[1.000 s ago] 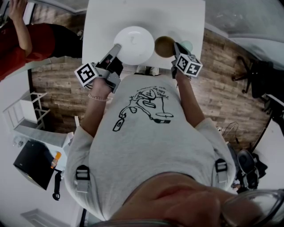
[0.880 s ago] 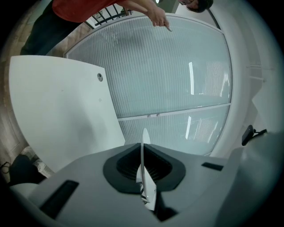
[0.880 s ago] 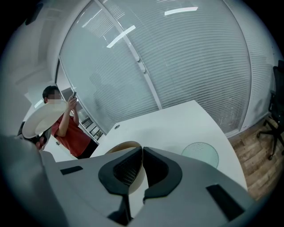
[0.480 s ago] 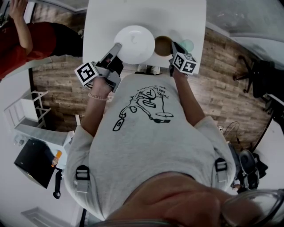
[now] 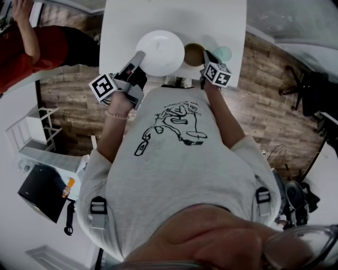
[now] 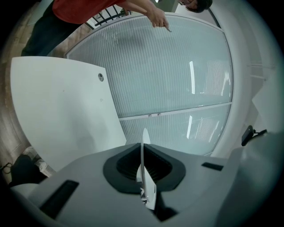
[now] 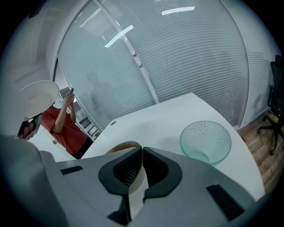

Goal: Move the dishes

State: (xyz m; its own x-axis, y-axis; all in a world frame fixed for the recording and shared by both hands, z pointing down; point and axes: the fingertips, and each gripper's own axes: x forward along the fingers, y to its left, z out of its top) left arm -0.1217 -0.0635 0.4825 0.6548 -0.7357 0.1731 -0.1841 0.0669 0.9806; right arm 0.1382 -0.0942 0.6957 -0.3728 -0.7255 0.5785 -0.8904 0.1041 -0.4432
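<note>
Over the near end of the long white table, two dishes, each in a gripper. At the left, left gripper shut tight on the big round white plate, with the thin rim pinched between the dark pads. Seen edge-on in the left gripper view, like a white line standing up. Looks lifted and tipped a little in the right gripper view, up at the far left, but hard to tell if any part rests on the table.

Just to the right of the plate, small round brown bowl, very near the plate's edge. Right gripper closed on this bowl's near rim, with the rim squeezed between the pads and almost no gap. Cannot tell if the bowl's bottom touches the table.

A bit further right, clear green glass bowl with a bumpy skin, standing upright on the table, on its own, apart from both grippers.

Beyond the table, frosted glass wall. Beside the table's far left corner, person in a red top with one arm up. Under it all, brown wooden floor, and off to the right a black office chair.
</note>
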